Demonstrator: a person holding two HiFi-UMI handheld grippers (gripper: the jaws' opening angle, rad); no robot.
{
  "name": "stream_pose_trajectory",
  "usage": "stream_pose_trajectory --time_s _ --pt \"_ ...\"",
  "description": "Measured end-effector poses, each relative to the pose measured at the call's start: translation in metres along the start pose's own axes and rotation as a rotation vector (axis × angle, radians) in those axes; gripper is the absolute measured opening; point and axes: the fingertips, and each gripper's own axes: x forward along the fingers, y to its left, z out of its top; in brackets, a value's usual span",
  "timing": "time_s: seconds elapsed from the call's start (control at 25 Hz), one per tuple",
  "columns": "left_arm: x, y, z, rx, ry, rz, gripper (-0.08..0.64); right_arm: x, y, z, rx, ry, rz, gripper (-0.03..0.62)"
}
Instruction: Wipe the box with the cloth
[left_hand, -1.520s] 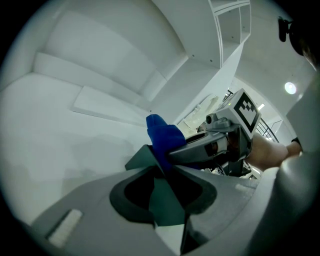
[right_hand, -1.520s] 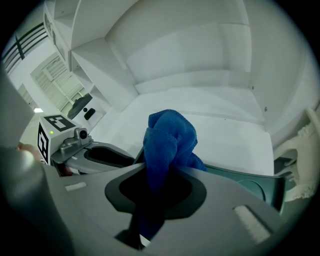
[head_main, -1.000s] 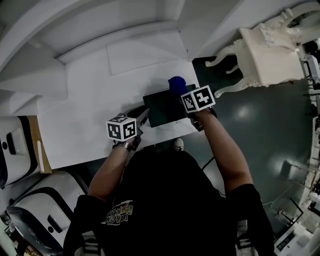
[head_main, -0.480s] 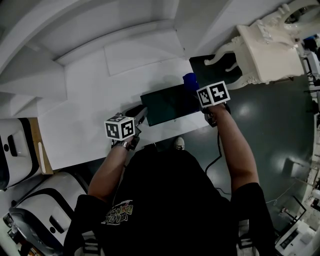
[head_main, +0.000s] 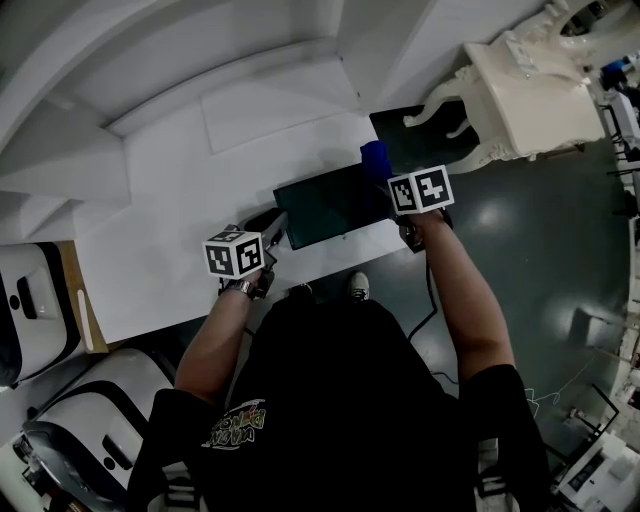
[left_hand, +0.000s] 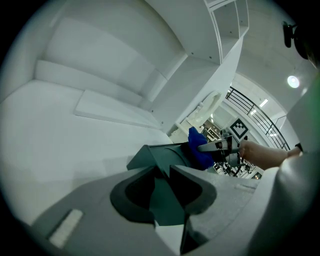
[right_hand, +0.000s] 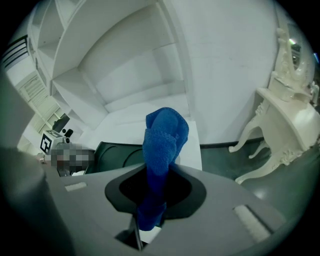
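Note:
A flat dark green box (head_main: 325, 208) lies near the front edge of the white table (head_main: 160, 240). My left gripper (head_main: 276, 230) is shut on the box's left end; in the left gripper view the box (left_hand: 159, 156) runs between the jaws of that gripper (left_hand: 162, 175). My right gripper (head_main: 388, 186) is shut on a blue cloth (head_main: 375, 158), which stands bunched at the box's far right corner. In the right gripper view the cloth (right_hand: 162, 140) rises out of the gripper (right_hand: 154, 200), with the box (right_hand: 117, 156) just beyond to the left.
A low white slab (head_main: 270, 105) lies on the table behind the box. An ornate white side table (head_main: 530, 100) stands on the dark floor (head_main: 530, 250) to the right. White and black machines (head_main: 30, 300) sit at the left. The table edge runs just under both grippers.
My right gripper has carried the blue cloth rightward from the box's middle to its far right corner. The left gripper has stayed clamped on the box's left end.

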Motion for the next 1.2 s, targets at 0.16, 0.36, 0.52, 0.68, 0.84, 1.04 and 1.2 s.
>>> stream_pose_trajectory --time_s 0.16,0.36,0.52,0.68,0.84,1.04,1.2 --pt "-0.001 0.000 0.003 0.002 -0.010 0.011 0.097 -0.017 0.020 0.000 -0.056 -0.109 0.053 0.095" --pt "-0.001 -0.001 0.004 0.007 -0.021 0.033 0.095 -0.028 0.077 -0.023 -0.151 -0.125 0.206 0.097" --pt "-0.001 -0.003 0.003 0.012 -0.027 0.055 0.092 -0.024 0.155 -0.067 -0.297 -0.067 0.401 0.097" --pt "-0.001 -0.004 0.003 0.017 -0.027 0.078 0.089 0.004 0.202 -0.124 -0.433 0.089 0.491 0.097" --pt "0.000 -0.005 0.004 0.027 -0.027 0.093 0.089 0.040 0.220 -0.153 -0.407 0.216 0.511 0.097" --pt "0.000 -0.006 0.004 0.038 -0.032 0.109 0.087 0.065 0.220 -0.154 -0.329 0.244 0.467 0.097" --pt "-0.001 -0.003 0.004 0.044 -0.033 0.111 0.086 0.072 0.205 -0.147 -0.159 0.217 0.449 0.097"
